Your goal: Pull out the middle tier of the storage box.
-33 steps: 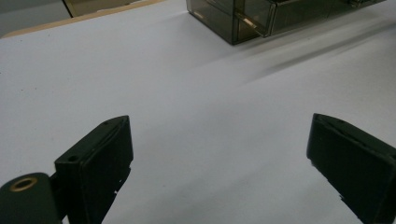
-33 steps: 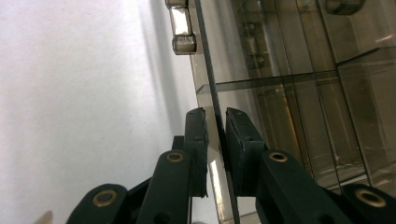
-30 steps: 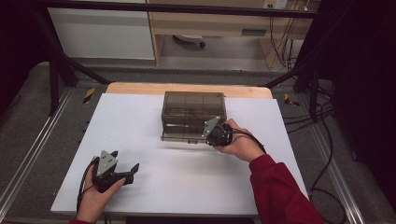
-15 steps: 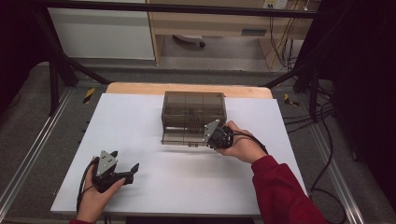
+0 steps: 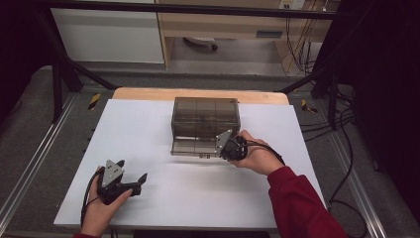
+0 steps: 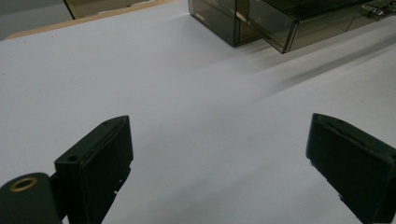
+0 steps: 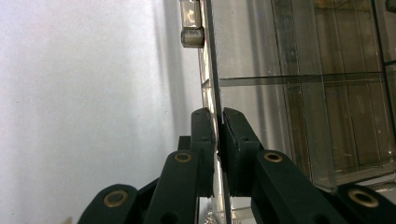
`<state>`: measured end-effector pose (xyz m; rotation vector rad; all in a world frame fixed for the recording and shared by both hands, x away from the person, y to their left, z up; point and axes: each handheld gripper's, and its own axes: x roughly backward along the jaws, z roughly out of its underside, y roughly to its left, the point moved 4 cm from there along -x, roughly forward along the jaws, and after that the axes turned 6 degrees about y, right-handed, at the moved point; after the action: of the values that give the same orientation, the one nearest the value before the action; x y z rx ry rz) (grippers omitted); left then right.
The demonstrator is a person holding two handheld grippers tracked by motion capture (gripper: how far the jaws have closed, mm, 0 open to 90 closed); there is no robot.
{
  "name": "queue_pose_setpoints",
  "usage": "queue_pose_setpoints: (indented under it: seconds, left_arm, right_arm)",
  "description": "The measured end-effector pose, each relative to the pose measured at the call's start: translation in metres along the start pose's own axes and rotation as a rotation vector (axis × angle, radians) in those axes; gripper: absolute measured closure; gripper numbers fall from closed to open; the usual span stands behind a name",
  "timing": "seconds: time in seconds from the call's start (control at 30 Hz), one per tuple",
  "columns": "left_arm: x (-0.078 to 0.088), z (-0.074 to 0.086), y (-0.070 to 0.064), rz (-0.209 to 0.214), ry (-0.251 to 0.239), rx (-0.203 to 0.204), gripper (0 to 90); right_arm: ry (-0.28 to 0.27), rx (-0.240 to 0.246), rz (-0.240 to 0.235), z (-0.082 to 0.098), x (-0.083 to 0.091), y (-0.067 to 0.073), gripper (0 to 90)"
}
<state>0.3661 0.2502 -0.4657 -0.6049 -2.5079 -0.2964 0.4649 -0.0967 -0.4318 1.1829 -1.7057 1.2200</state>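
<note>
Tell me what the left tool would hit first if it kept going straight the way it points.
Probably nothing soon: the left tool, jaws open, points across the bare white table. Farther on, slightly right of its line, stands the smoky plastic box; depth is hard to judge.

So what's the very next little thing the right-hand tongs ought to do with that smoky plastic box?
Probably swing the lid gently upward. The right tongs are clamped on its thin front edge beside the latch, the box sits half open, and the left tongs rest apart, open.

White table (image 5: 148, 129), grey floor (image 5: 29, 134), wooden cabinet (image 5: 223, 22), dark surroundings
</note>
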Motion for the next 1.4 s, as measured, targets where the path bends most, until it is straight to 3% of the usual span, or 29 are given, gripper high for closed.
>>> queue_pose_setpoints:
  seconds: [0.53, 1.13, 1.23, 1.4]
  left_arm:
    - [0.0, 0.0, 0.0, 0.001, 0.004, -0.001, 7.5]
    - [0.0, 0.0, 0.0, 0.002, 0.002, 0.0, 7.6]
    - [0.0, 0.0, 0.0, 0.001, 0.003, -0.001, 7.6]
    - [0.0, 0.0, 0.0, -0.001, 0.0, 0.003, 7.2]
  right_arm:
    - [0.015, 0.024, -0.01, 0.004, 0.001, 0.005, 83.8]
    - [0.003, 0.0, -0.009, 0.003, 0.001, 0.005, 82.9]
    - [-0.013, 0.004, -0.011, 0.004, 0.001, 0.006, 75.4]
    - [-0.047, -0.053, -0.004, 0.004, 0.004, 0.01, 56.2]
